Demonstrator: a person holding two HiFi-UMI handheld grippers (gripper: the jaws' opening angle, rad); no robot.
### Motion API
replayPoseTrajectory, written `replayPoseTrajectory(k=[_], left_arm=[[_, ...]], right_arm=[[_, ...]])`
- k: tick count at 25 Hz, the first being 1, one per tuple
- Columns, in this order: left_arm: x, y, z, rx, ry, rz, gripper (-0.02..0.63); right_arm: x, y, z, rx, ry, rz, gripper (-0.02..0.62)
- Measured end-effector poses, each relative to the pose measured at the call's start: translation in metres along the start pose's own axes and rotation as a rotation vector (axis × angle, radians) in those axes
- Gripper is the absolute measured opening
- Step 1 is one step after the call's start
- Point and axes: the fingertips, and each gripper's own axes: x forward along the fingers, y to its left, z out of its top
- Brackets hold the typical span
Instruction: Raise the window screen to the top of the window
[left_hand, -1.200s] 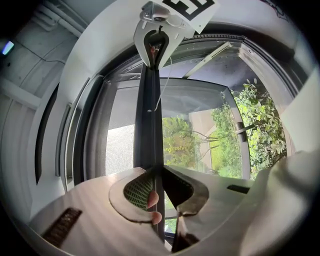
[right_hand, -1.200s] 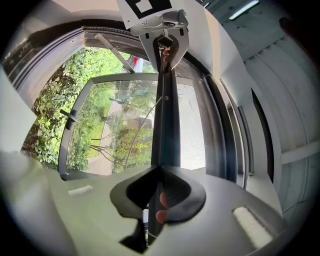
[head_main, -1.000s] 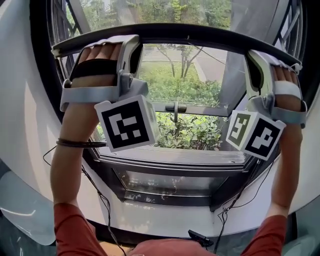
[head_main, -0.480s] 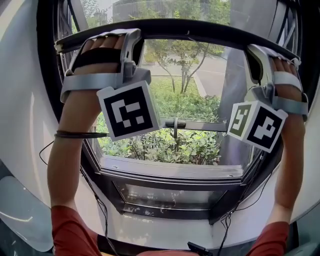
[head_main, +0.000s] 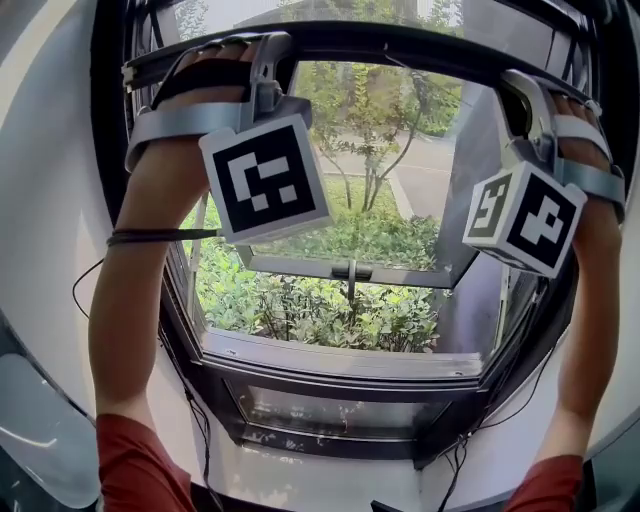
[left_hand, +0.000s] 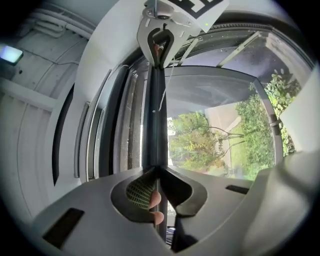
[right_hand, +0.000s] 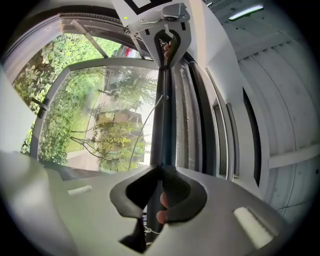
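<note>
The 1 screen bar (head_main: 400, 40) has climbed higher, pinched by 2 grippers: left gripper (left_hand: 159, 169), jaws just closing tighter, and right gripper (right_hand: 161, 167)

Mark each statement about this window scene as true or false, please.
1. The left gripper clamps the screen bar. True; its jaws have just been closing further, with the bar between them.
2. The right gripper is empty. False: its jaws are shut on the same bar.
3. Trees and bushes stand outside the window. True.
4. The left gripper's marker cube is red. False: it is black and white.
</note>
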Motion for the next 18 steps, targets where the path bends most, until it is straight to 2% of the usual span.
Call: replayPoseTrajectory(k=[11, 18], left_arm=[[0.024, 0.035, 0.003, -0.018, -0.012, 0.050, 0.038], [0.033, 0.056, 0.004, -0.010, -0.015, 0.108, 0.038]], right_arm=[[0.026, -0.035, -0.003, -0.017, 0.014, -0.046, 0.037], [0.036, -0.052, -0.006, -0.018, 0.025, -0.073, 0.037]])
